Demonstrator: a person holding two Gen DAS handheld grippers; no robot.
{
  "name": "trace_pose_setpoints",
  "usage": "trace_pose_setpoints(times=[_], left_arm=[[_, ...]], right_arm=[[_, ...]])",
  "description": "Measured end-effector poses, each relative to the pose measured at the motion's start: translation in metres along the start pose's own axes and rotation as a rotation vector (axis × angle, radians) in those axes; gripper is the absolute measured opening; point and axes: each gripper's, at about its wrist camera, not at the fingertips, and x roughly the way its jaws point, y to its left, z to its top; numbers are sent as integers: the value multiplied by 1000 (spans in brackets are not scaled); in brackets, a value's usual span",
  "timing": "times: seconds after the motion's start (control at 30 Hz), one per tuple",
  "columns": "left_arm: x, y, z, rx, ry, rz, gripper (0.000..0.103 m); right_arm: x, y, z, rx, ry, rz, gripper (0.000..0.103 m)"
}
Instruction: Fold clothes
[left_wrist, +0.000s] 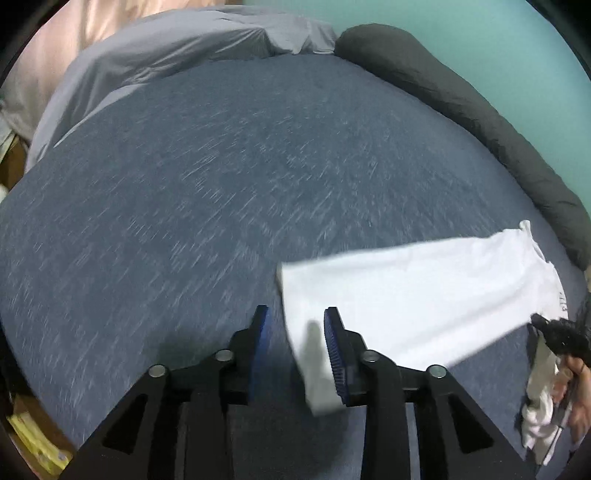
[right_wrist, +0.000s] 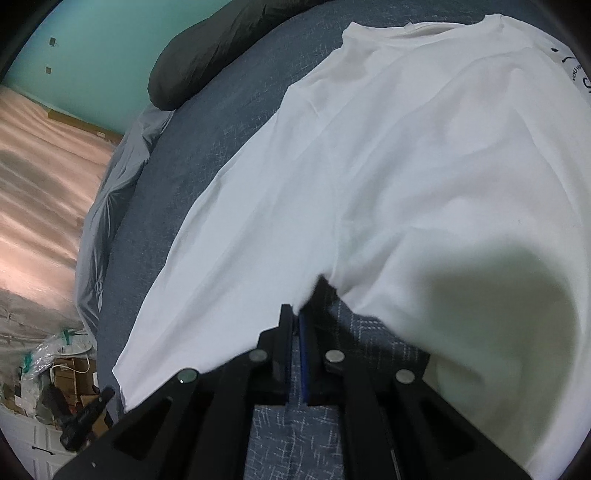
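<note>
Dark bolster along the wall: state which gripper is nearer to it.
Hard to call; probably right. The right gripper, shut on the white shirt's hem, sits on the side where the bolster runs. The left gripper, open over the shirt's edge, is farther across the bed.

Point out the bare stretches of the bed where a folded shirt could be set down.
The wide blue-grey woven bed cover lies bare between the pale grey quilt at the head, the dark bolster pillow along the wall, and the white cotton T-shirt. It is crowded only where the shirt spreads.
</note>
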Motion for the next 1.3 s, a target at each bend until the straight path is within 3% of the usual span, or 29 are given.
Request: trace_pose_setpoints(times=[0.13,0.3,0.33,0.37,0.4,0.53,0.67,0.87,0.97,1.2,1.23,1.27,1.3], left_arm=[[13,3,20,64,-9,44,33],[38,12,31,59,12,11,31],[38,12,32,67,11,1,27],[38,11,32,78,9,-2,10],[37,10,32,87,6,-4,3],[34,6,31,118,-18,18,3],[24,14,36,77,-52,17,3],[60,22,56,12,-2,19,3],[68,20,56,35,15,28,3],[71,21,62,35,9,13,3],[72,20,62,45,9,18,3],[73,18,62,54,8,23,3],[74,17,62,61,9,28,3]], right_arm=[[-1,0,-1,-9,2,7,3],[-2,-1,-1,-19,3,15,3],[-2,-1,-1,-22,3,16,3],[-3,-3,-2,-22,3,17,3],[-3,-4,-2,-21,2,20,3],[1,1,-1,-22,-1,20,3],[-2,5,1,-25,-17,27,3],[2,2,-2,-24,0,14,3],[5,1,-1,-29,20,30,3],[-29,10,9,-92,-21,-11,9],[-36,15,14,-117,-40,-15,21],[-39,20,19,-141,-54,-21,44],[-39,25,26,-160,-57,-21,52]])
